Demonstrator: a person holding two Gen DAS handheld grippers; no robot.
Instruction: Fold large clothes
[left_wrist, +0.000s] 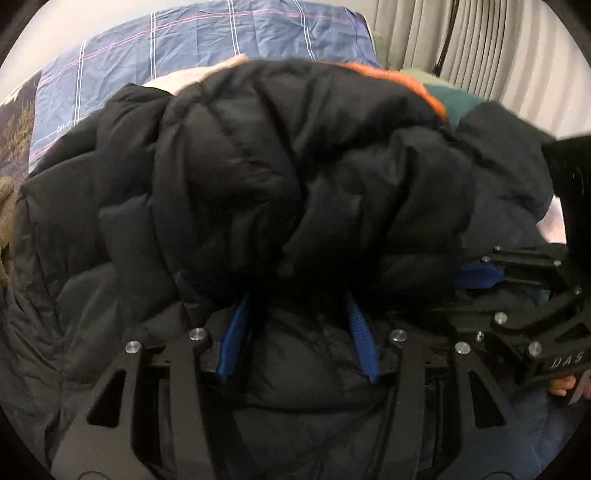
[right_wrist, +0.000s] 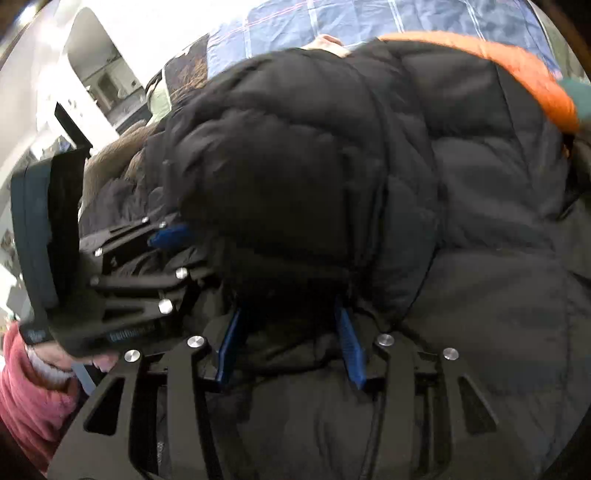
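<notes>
My left gripper (left_wrist: 299, 325) has its 2 blue fingers spread, tips buried under the black puffer jacket (left_wrist: 258, 177), whose bulk runs crosswise ahead. My right gripper (right_wrist: 291, 332) likewise, spread beneath the same fold.

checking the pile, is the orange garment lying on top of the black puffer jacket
No, the black puffer jacket covers most of the orange garment, which only peeks out behind it.

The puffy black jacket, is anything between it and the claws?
Nothing visible. The puffy black quilted jacket bulges right between the blue fingers of the left claw and of the right claw, both spread wide around a fold.
</notes>
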